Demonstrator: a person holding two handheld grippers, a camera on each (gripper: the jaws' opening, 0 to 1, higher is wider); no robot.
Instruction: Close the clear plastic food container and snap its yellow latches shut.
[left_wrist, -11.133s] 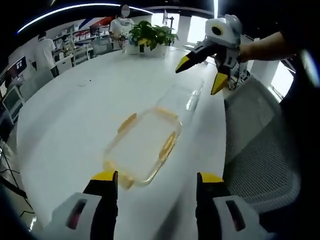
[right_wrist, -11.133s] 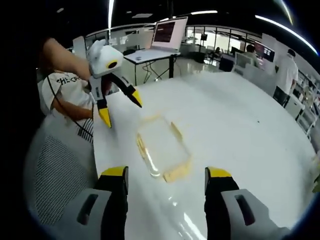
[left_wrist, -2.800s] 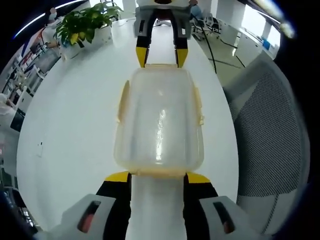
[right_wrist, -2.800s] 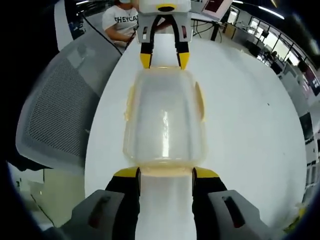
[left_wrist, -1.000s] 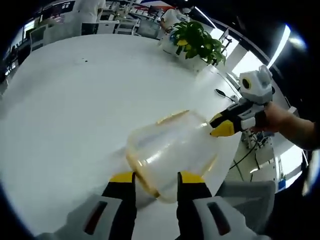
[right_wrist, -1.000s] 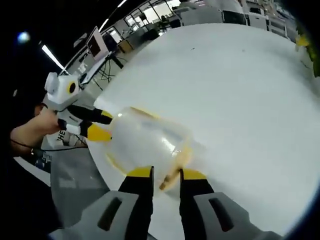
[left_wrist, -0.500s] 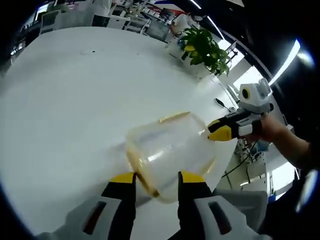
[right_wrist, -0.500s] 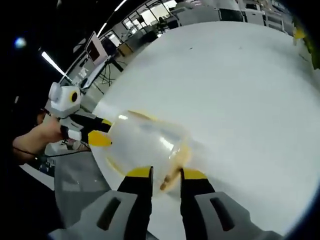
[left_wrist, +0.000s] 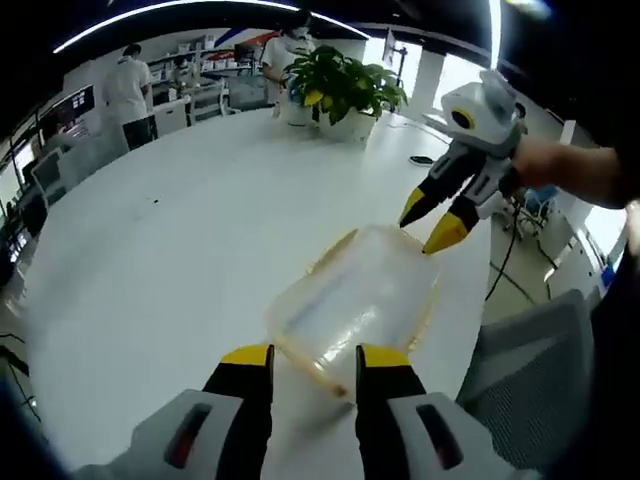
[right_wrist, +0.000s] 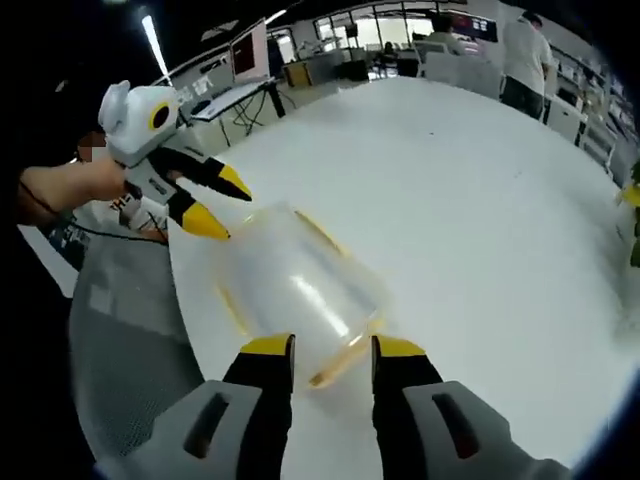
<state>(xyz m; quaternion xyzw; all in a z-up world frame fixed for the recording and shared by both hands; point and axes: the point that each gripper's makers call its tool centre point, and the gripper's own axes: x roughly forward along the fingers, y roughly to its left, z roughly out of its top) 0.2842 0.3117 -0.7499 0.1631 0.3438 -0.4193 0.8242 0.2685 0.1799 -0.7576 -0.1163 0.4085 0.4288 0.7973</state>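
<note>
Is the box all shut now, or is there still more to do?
The lid looks to be down on the clear box, which sits on the white table. Both grippers are open with fingers apart: the left gripper at one end, the right gripper at the other. Neither is squeezing anything. The yellow latches are too blurry to judge, so checking that they are snapped is what may be left.

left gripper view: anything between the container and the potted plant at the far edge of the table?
Nothing. In the left gripper view, the stretch from the clear container to the potted plant is bare white table. The right claw hangs off to one side, at the container's far end.
</note>
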